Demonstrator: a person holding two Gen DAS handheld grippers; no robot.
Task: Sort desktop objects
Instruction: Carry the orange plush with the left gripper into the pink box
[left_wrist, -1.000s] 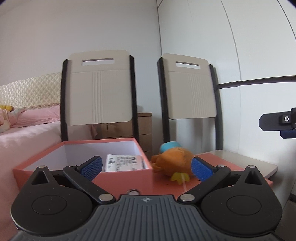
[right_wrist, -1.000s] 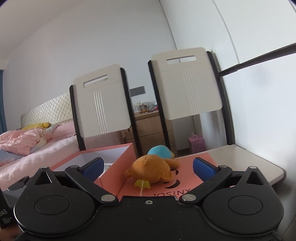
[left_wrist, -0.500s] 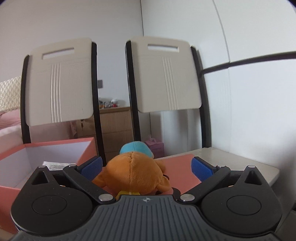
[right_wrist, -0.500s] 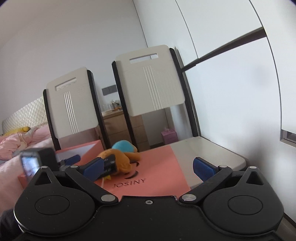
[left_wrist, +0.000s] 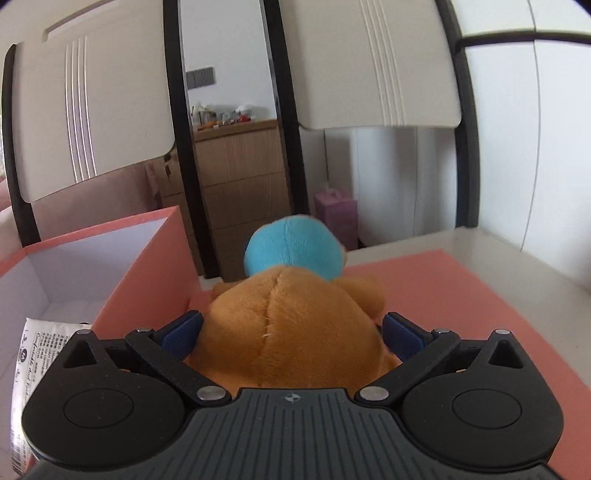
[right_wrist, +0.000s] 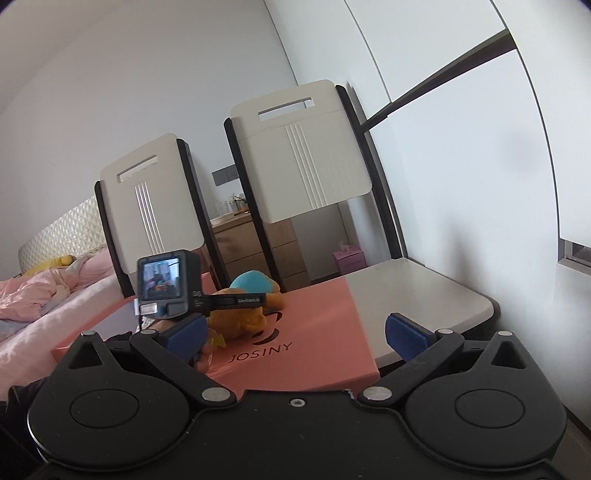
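An orange plush toy with a blue cap (left_wrist: 291, 332) lies on the coral box lid (left_wrist: 454, 295). My left gripper (left_wrist: 291, 334) is around the toy, its blue pads against both sides of the body; the jaws are still wide. In the right wrist view the toy (right_wrist: 243, 314) lies on the lid (right_wrist: 314, 332) marked JOSINY, with the left gripper (right_wrist: 236, 301) and its camera over it. My right gripper (right_wrist: 295, 334) is open and empty above the lid's near edge. The open coral box (left_wrist: 144, 280) stands left of the toy and holds a white packet (left_wrist: 37, 339).
Two cream folding chair backs (left_wrist: 373, 62) stand behind the white table (right_wrist: 417, 291). A wooden dresser (left_wrist: 240, 173) and a pink bag (left_wrist: 336, 214) are behind them. A bed with pink covers (right_wrist: 44, 295) lies at the left. A white wall (right_wrist: 480, 166) borders the right.
My left gripper has moved forward and right from the box to the plush toy, which now sits between its pads. My right gripper has swung right, away from the toy.
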